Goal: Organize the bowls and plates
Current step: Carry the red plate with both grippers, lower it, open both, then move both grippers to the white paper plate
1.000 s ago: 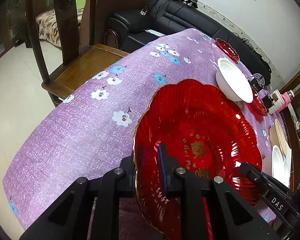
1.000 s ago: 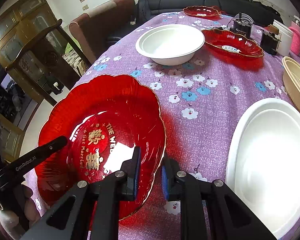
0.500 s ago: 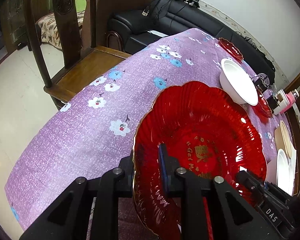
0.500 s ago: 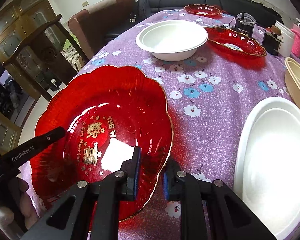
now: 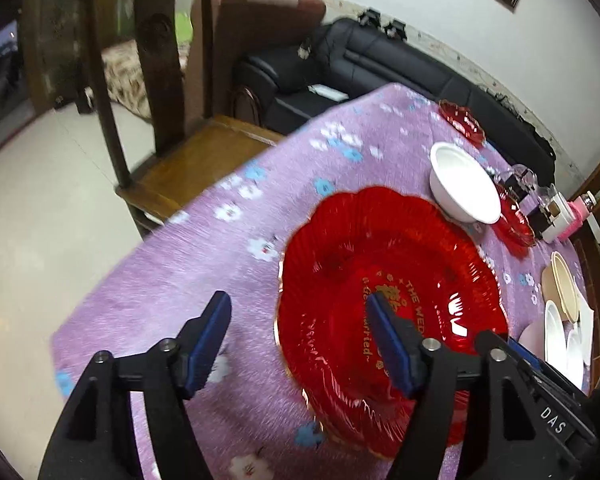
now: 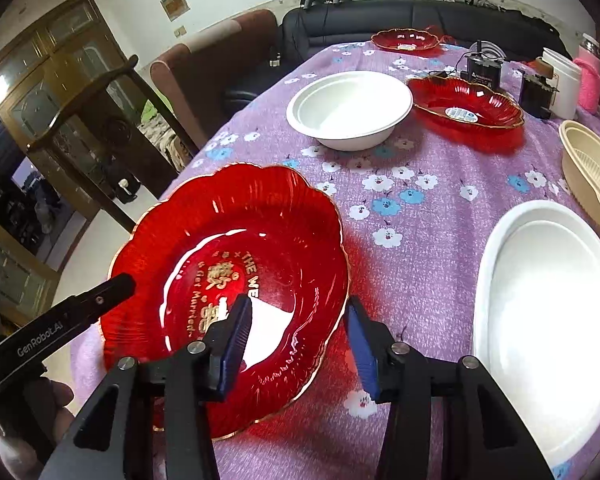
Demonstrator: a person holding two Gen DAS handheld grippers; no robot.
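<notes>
Gold "Get Married" lettering marks red plate (image 6: 228, 248).

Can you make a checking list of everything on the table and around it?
Surface: purple flowered tablecloth.
Job's things: big red plate near the edge; white bowl; two more red dishes; white plate; beige basket.
Clutter: white cup, pink bottle, black gadgets.
Grippers: left gripper and right gripper open, straddling the plate's rim.
Cables: nothing seen.
Surroundings: wooden chair, black sofa.
</notes>
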